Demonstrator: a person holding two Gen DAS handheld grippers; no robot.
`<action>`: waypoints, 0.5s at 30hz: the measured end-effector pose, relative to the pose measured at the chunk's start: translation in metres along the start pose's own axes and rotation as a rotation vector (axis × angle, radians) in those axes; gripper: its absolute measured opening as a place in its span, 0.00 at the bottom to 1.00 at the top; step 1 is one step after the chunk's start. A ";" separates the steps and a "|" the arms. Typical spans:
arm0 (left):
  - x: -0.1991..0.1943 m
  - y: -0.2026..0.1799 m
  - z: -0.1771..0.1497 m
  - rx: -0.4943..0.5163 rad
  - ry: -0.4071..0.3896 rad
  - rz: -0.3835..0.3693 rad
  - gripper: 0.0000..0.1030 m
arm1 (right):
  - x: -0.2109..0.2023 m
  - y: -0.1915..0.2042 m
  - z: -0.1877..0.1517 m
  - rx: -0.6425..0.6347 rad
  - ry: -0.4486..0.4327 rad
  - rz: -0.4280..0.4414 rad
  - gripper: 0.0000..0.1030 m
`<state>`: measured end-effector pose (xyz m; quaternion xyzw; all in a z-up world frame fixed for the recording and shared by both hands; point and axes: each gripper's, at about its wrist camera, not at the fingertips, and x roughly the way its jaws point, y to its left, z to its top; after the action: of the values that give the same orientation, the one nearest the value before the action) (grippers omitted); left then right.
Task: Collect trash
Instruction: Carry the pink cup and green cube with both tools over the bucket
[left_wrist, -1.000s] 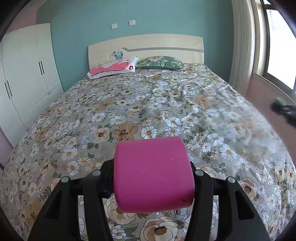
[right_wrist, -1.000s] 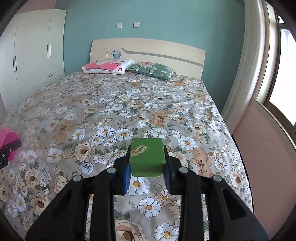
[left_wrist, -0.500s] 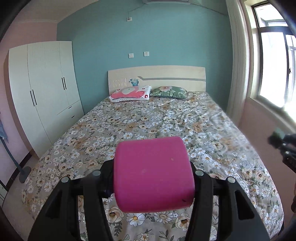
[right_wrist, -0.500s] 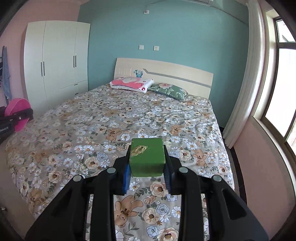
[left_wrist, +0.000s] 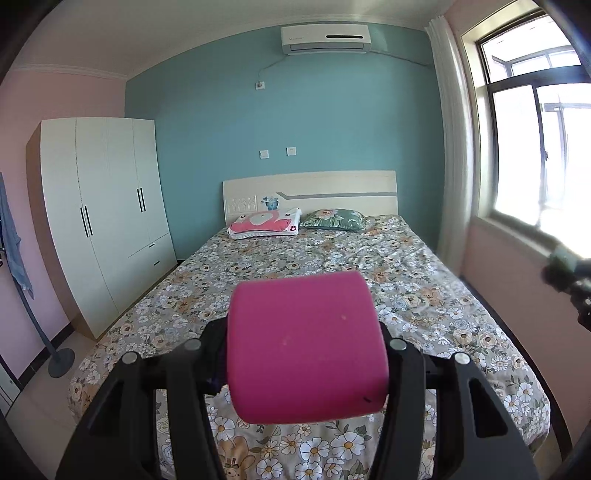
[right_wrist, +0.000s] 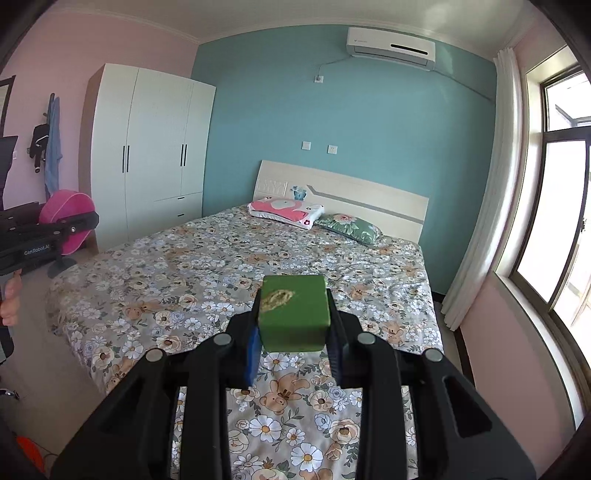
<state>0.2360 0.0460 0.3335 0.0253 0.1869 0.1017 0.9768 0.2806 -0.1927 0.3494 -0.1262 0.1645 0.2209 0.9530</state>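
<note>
Bedroom with a floral bed. Left gripper jaws clench a pink block; right gripper jaws grip a green block, both above the bed's foot edge. No bin shows; either block could slip.

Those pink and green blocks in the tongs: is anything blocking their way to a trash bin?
No bin shows in either view, so that path can't be judged. The left tongs grip the pink block; the right tongs grip the green block, both above the bed.
</note>
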 end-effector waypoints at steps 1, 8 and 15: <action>-0.006 0.002 -0.006 0.007 -0.001 -0.004 0.54 | -0.008 0.005 -0.004 -0.004 0.001 0.005 0.30; -0.025 0.021 -0.056 0.028 0.029 -0.030 0.54 | -0.036 0.039 -0.057 -0.052 0.020 0.042 0.30; -0.045 0.034 -0.122 0.063 0.082 -0.082 0.54 | -0.038 0.062 -0.124 -0.049 0.086 0.089 0.30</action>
<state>0.1431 0.0708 0.2396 0.0442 0.2309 0.0565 0.9703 0.1875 -0.1922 0.2393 -0.1516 0.2052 0.2614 0.9309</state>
